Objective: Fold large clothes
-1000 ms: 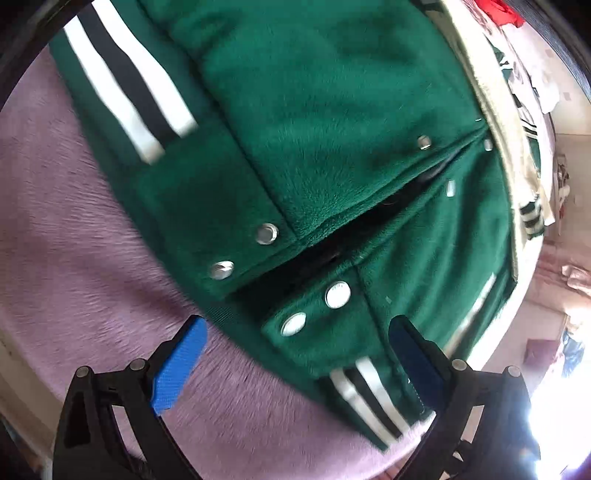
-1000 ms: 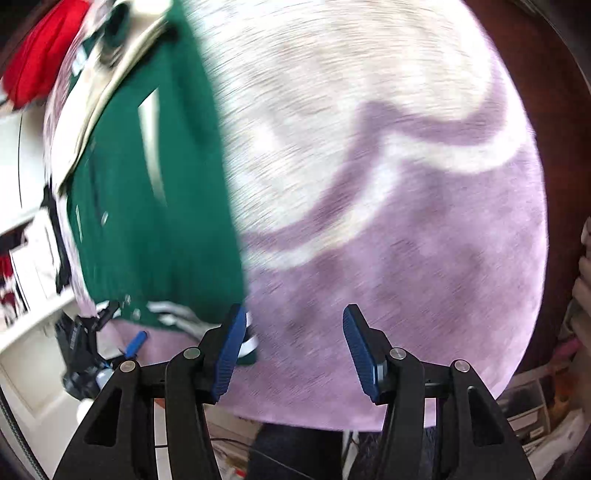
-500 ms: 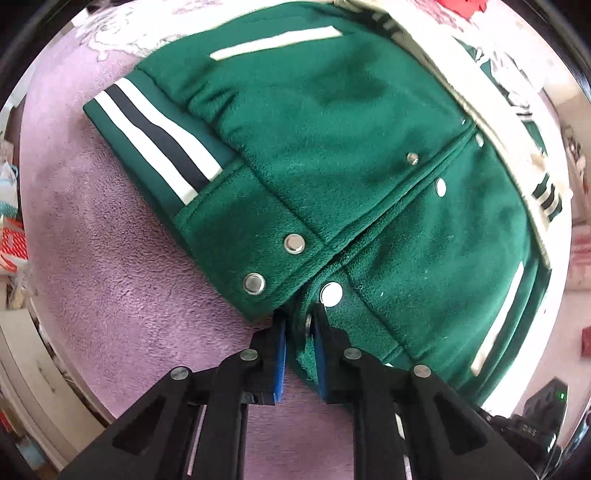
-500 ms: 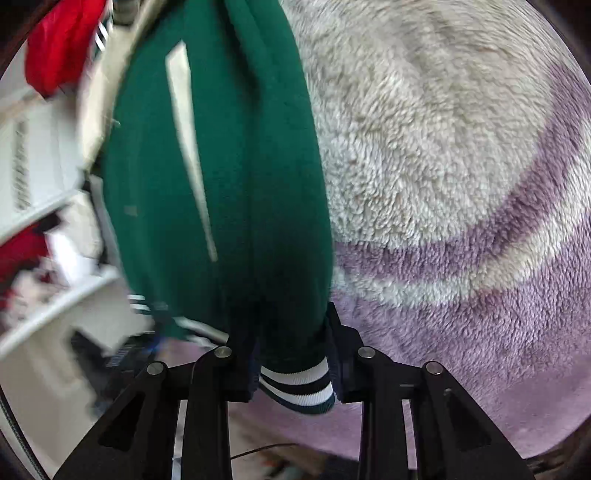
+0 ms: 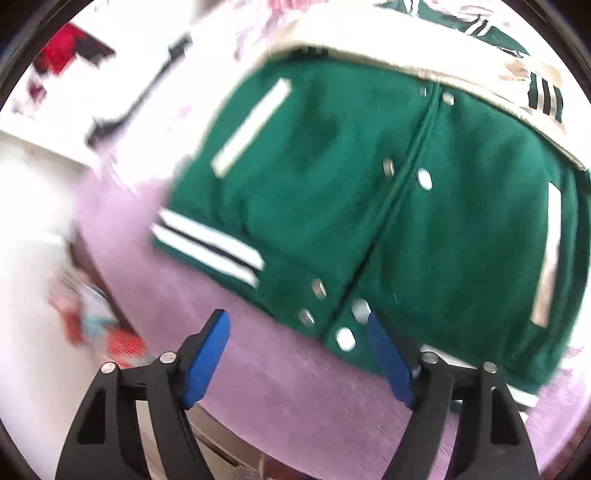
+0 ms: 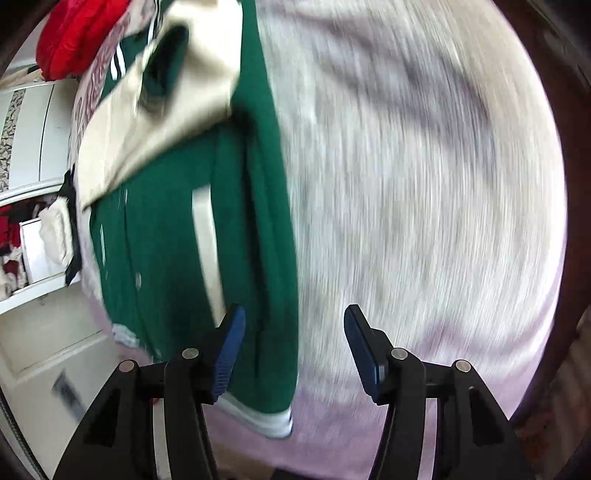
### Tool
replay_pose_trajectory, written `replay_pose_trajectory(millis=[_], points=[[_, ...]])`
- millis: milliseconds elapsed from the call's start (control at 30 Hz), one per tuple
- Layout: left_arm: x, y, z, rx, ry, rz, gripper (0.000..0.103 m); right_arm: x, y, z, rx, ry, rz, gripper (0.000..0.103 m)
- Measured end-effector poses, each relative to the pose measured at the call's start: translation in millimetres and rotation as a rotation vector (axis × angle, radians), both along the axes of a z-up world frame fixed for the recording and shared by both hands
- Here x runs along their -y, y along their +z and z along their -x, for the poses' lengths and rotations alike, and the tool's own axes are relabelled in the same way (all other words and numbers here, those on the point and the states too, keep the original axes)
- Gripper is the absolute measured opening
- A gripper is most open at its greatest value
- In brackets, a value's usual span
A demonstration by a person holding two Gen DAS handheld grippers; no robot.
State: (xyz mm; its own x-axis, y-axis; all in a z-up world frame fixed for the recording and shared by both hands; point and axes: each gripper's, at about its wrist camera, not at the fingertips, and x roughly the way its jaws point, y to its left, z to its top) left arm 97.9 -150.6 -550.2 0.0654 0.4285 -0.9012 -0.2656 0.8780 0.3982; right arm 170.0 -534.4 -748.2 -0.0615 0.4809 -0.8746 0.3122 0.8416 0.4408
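Both of your tongs have just let go. A moment ago your left tongs [image 5: 297,354] were pinched on the bottom edge of the green jacket [image 5: 369,192] by its snaps, and your right tongs [image 6: 293,350] were clamped on the striped hem at its side. Now both pairs are opening and nothing is pressed between their pads. The left pair hangs over the purple blanket [image 5: 258,376] with the jacket's bottom corner just ahead of it. The right pair straddles the jacket's side edge without pinching it.

I read that as the end of a tug to straighten the lower edge and side: the front now closes along a nearly straight line of snaps [image 5: 388,168], where before it gaped. The body looks ready for its next fold, though both views are blurred by motion.

The jacket lies flat, front up, on the fleecy purple and grey blanket, which seems to cover a bed. It is deep green fleece with white pocket strips [image 5: 253,127] on each side of the front, and white and dark stripes on its hem band [image 5: 207,247]. A cream sleeve [image 6: 155,122] is folded across its upper part. Beyond that sleeve in the right view sits something red [image 6: 77,33], with more clothes near it.
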Motion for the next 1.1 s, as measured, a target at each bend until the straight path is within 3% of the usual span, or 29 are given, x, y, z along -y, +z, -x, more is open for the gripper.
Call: replay_pose_trajectory(millis=[133, 167, 233, 300, 367, 400, 467, 600, 733, 767, 833, 900, 967, 1100], points=[[26, -18, -27, 0.040, -0.052, -0.069, 0.077, -7, -11, -72, 0.067, 0.084, 0.087, 0.058], [38, -31, -32, 0.042, -0.066, -0.073, 0.077, -15, -16, -91, 0.078, 0.122, 0.106, 0.058], [49, -71, -54, -0.031, -0.092, -0.077, 0.077, -24, -25, -116, 0.084, 0.165, 0.138, 0.058], [51, -102, -65, -0.107, -0.107, -0.079, 0.078, -19, -27, -129, 0.106, 0.168, 0.164, 0.042], [53, -104, -63, -0.091, -0.114, -0.102, 0.089, -12, -26, -138, 0.120, 0.119, 0.199, 0.028], [52, -105, -63, -0.087, -0.128, -0.124, 0.092, 1, -34, -140, 0.075, 0.043, 0.196, 0.025], [54, -103, -64, -0.083, -0.143, -0.140, 0.103, 25, -42, -142, 0.028, -0.038, 0.128, 0.024], [32, -106, -69, -0.073, -0.076, -0.026, 0.103, 24, -35, -149, -0.010, 0.005, 0.084, 0.031], [24, -104, -79, -0.052, -0.001, 0.082, 0.103, 23, -16, -133, -0.035, 0.047, 0.076, 0.050], [18, -105, -79, -0.051, 0.033, 0.120, 0.103, 31, -10, -128, -0.032, 0.056, 0.083, 0.051], [15, -102, -80, -0.055, 0.043, 0.125, 0.103, 42, 3, -109, -0.029, 0.076, 0.095, 0.052], [29, -91, -77, -0.060, -0.004, 0.025, 0.103, 59, 8, -84, -0.046, 0.070, 0.092, 0.053], [64, -77, -67, -0.084, -0.108, -0.139, 0.103, 73, 10, -66, -0.078, 0.036, 0.079, 0.053], [137, -49, -29, -0.091, -0.258, -0.270, 0.103, 113, 16, -30, -0.129, -0.091, 0.056, 0.053]])
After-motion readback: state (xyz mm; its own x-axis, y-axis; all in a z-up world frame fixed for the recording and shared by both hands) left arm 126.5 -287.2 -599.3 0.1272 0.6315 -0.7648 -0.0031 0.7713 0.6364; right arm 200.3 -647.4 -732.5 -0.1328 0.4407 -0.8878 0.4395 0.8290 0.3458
